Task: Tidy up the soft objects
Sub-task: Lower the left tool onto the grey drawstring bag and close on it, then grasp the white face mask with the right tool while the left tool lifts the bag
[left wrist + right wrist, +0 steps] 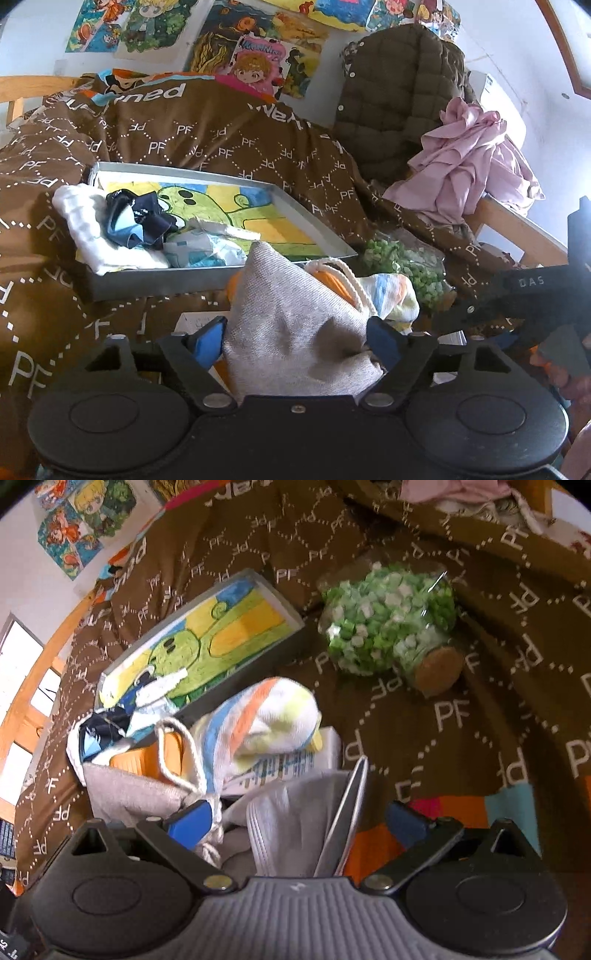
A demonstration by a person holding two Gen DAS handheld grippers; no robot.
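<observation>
grey cloth pouch [291, 328]: soft, light, drapes; best pinched at a bunched fold | lies on bed, just before grey tray [221, 275] | left gripper [295, 341]: fingers fairly wide, closed on pouch's sides | right gripper [295, 823]: fingers spread, grey fabric between them, grip unclear | striped sock [266, 716] beside pouch
</observation>
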